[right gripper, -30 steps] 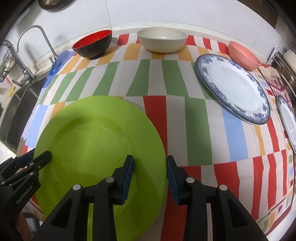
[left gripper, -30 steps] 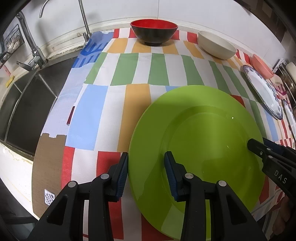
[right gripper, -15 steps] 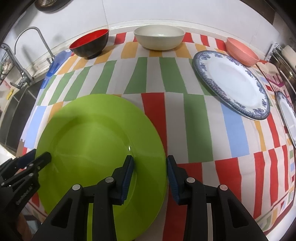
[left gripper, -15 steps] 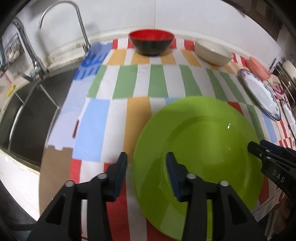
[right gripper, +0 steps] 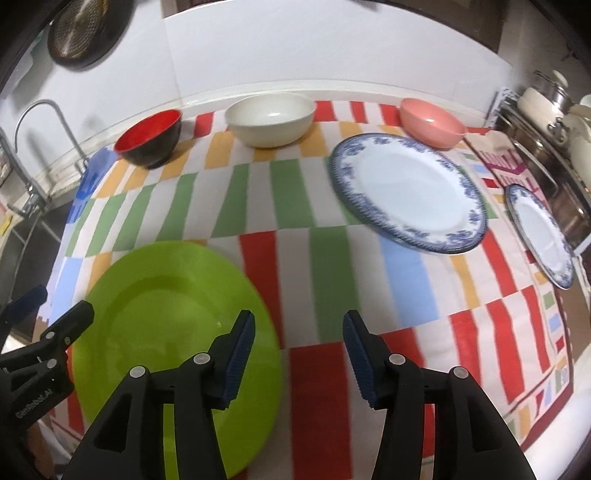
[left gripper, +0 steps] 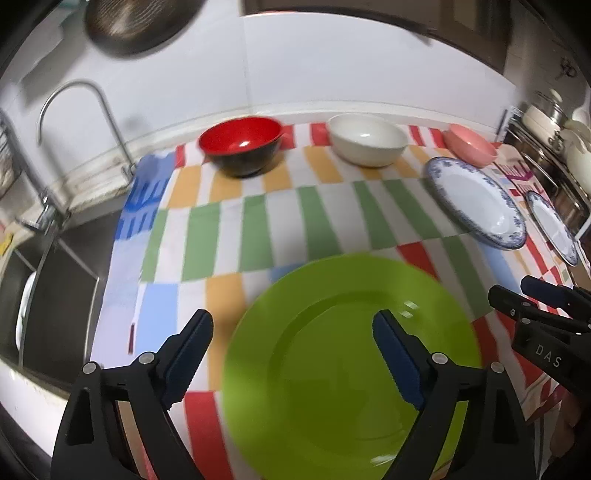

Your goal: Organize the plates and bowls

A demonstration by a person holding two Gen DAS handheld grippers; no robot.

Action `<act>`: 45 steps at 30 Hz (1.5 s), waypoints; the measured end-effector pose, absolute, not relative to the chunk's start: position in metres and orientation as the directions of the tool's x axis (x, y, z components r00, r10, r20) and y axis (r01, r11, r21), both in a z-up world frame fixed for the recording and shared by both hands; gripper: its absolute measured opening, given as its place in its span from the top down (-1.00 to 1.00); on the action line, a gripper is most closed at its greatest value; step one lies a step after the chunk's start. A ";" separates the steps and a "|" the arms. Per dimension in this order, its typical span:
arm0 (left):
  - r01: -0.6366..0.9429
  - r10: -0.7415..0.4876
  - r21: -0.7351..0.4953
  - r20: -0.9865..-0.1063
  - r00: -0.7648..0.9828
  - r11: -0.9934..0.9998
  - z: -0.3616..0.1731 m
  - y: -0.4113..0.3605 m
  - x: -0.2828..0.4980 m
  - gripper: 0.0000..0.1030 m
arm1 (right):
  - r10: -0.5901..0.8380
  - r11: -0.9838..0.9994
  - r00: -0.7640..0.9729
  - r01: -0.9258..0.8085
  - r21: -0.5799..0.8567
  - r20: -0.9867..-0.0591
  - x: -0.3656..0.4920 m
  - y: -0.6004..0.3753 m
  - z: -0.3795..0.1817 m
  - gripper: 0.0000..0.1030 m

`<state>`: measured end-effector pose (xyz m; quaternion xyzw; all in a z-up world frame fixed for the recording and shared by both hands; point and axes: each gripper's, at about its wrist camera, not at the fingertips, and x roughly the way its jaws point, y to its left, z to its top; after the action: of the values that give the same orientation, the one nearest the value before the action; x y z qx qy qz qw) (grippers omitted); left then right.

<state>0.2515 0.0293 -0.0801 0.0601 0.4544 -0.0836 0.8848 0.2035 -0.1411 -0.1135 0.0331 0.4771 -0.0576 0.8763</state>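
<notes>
Green plate (left gripper: 347, 369), lower frame, has been released onto the desk (right gripper: 332, 258); both grippers' jaws are opening, nothing clamped: placement judged complete.

Both views are smeared by motion blur, worst along the edge of the green plate (left gripper: 332, 369) near the counter's front edge. Its nearest rim is hidden behind the left gripper (left gripper: 291, 354), whose jaws are opening with that rim below them. The small blue-rimmed plate (right gripper: 543, 236) at the counter's right edge lies against the fisheye border, its pattern too small to read. A round dark object (left gripper: 136, 22) hanging on the wall is cut off by the top edge.
</notes>
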 end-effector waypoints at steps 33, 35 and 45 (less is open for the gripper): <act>0.381 -0.229 -0.053 -0.872 0.434 0.923 -0.073 -0.174 0.385 -0.74 | -0.155 0.969 0.539 0.244 -0.022 -0.828 0.295 -0.340 -0.094 -0.03; 0.376 -0.215 -0.042 -0.876 0.432 0.926 -0.079 -0.183 0.395 -0.73 | -0.163 0.965 0.524 0.260 -0.026 -0.836 0.306 -0.353 -0.097 -0.03; 0.338 -0.173 -0.038 -0.909 0.379 0.940 -0.112 -0.203 0.428 -0.53 | -0.116 0.961 0.453 0.277 0.016 -0.884 0.342 -0.394 -0.125 -0.03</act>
<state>0.4280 -0.2025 -0.1121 0.0769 0.5352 -0.1545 0.8269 0.3422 -0.3937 -0.1252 0.0789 0.5097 -0.1159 0.8488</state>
